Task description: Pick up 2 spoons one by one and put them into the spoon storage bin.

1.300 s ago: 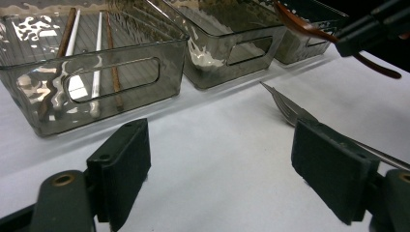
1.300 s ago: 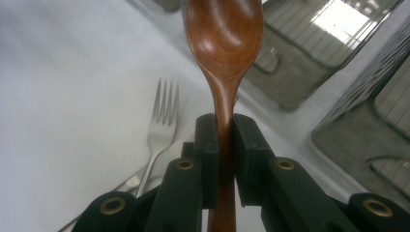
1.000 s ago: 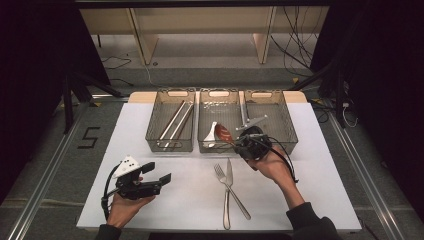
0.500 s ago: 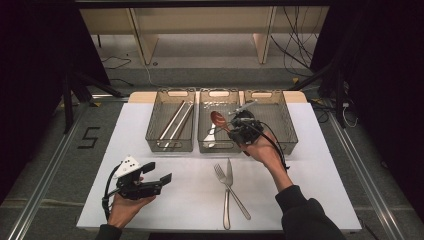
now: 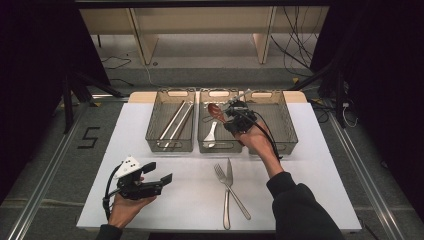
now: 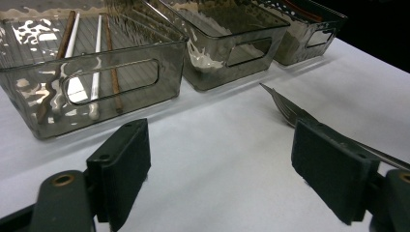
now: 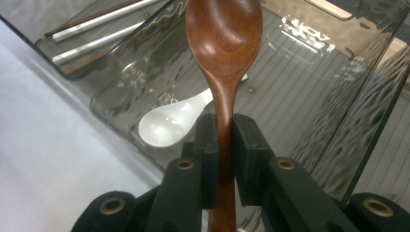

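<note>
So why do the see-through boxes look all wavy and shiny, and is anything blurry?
Left gripper view: the chopstick bin has rippled plastic walls that catch white glare and bend the chopsticks; the near pads are slightly soft. Right gripper view: a bright highlight sits on the wooden spoon, and the middle bin shimmers. High view: the table is lit, the surroundings dark.

Change noted: our right gripper point(image 5: 227, 114), clamped on the wooden spoon point(image 7: 225, 58), has travelled from the near edge of the middle bin point(image 5: 220, 146) to a spot above its interior (bowl end leading, over the white spoon point(image 7: 169, 123)).
</note>
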